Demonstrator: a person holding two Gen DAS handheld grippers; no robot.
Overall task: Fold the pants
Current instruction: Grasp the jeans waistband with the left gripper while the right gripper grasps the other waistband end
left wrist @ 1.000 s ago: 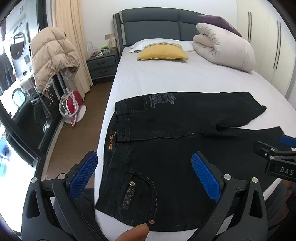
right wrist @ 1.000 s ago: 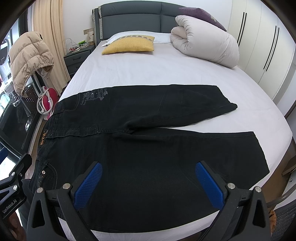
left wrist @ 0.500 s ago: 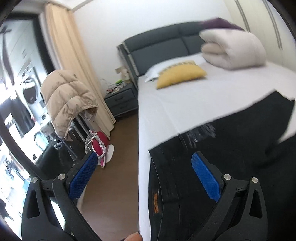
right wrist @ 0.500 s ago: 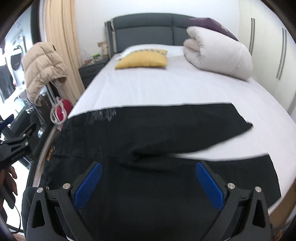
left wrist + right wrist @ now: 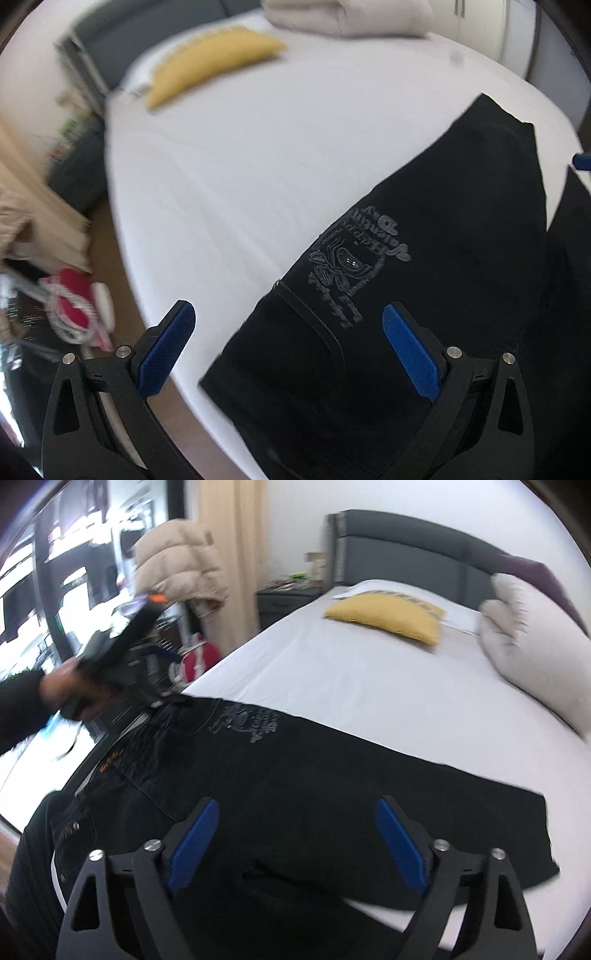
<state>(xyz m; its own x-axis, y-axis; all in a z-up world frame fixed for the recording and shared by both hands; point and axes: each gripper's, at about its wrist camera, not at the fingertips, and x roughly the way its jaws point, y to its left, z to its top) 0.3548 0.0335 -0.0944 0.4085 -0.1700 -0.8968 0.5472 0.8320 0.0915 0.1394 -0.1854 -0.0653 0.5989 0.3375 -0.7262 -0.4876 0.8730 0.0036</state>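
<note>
Pants (image 5: 424, 314), black, lie spread flat on the white bed (image 5: 258, 155), waistband at the bed's side edge and legs running toward 3 o'clock in the right wrist view; a grey printed emblem (image 5: 245, 720) marks the upper panel. Left gripper (image 5: 288, 347): jaws wide apart, blue pads clear of the cloth, poised over the waistband corner, nothing held. Right gripper (image 5: 295, 845): jaws closing but not yet gripping, pads above the dark fabric, no cloth pinched between them. Left hand (image 5: 70, 694) with its tool shows blurred at 9 o'clock in the right wrist view. Yellow pillow (image 5: 388, 616) and rolled duvet (image 5: 535, 657) lie at 1 o'clock near the headboard
</note>
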